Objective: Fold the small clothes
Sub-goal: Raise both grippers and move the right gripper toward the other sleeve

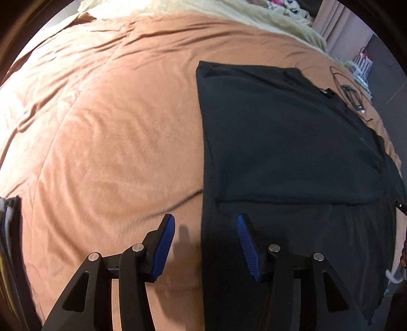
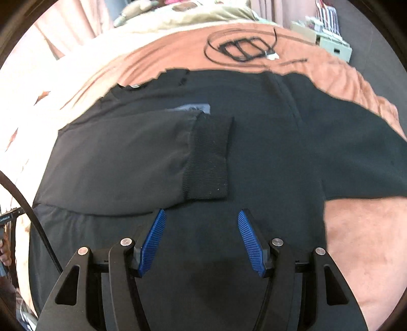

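A black long-sleeved top point(image 1: 292, 152) lies flat on the brown bedspread point(image 1: 114, 127). Its left side is folded in, leaving a straight left edge. In the right wrist view the top point(image 2: 267, 152) shows one sleeve folded across its body, ribbed cuff point(image 2: 211, 157) toward the middle. My left gripper point(image 1: 204, 221) is open and empty, hovering over the top's left edge near the hem. My right gripper point(image 2: 202, 216) is open and empty, above the lower body of the top, just below the cuff.
A coiled black cable point(image 2: 244, 48) lies on the bedspread beyond the collar; it also shows in the left wrist view point(image 1: 351, 94). A cream blanket point(image 1: 203, 10) is bunched at the head of the bed. Boxes point(image 2: 328, 38) stand beside the bed.
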Tool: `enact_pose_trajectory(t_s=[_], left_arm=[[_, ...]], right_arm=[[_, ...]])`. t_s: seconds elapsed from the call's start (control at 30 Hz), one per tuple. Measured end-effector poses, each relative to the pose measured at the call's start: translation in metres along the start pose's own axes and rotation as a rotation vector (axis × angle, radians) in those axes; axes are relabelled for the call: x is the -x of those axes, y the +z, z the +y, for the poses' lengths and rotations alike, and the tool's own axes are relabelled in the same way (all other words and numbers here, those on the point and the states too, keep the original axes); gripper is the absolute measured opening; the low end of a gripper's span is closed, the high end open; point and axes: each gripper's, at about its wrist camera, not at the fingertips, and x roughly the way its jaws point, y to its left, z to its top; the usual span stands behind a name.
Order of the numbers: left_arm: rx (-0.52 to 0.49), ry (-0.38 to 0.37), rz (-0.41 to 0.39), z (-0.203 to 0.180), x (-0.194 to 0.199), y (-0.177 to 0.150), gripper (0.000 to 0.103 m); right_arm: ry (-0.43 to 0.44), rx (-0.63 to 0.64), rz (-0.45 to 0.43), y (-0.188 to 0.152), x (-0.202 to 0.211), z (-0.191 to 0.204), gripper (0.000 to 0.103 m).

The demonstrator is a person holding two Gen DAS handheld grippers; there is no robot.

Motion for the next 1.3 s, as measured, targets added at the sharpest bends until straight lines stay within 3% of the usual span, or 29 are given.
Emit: enact_pose_trajectory(t_s=[0.17, 0.33, 0.43, 0.7, 0.87, 1.07, 1.3], left_arm=[[0.032, -0.032, -0.052, -0.004, 0.036, -0.013, 0.060], [0.011, -0.063, -0.121, -0.015, 0.079, -0.031, 0.089], [-0.001, -0.080, -0.154, -0.025, 0.103, -0.042, 0.099], [-0.002, -0.142, -0.231, -0.046, 0.153, -0.064, 0.102], [-0.057, -0.136, -0.318, -0.070, 0.193, -0.082, 0.102], [-0.128, -0.153, -0.339, -0.114, 0.219, -0.095, 0.102], [-0.186, -0.214, -0.368, -0.176, 0.238, -0.116, 0.102]], right_arm=[[0.036, 0.022, -0.034, -0.016, 0.048, 0.001, 0.076], [0.001, 0.039, -0.101, -0.036, 0.100, 0.003, 0.091], [0.012, 0.026, -0.138, -0.051, 0.136, -0.001, 0.103], [-0.027, 0.006, -0.189, -0.090, 0.209, -0.013, 0.103], [-0.010, -0.005, -0.232, -0.110, 0.246, -0.026, 0.103], [-0.076, -0.013, -0.323, -0.147, 0.295, -0.052, 0.103], [-0.116, 0.004, -0.338, -0.182, 0.325, -0.067, 0.103]])
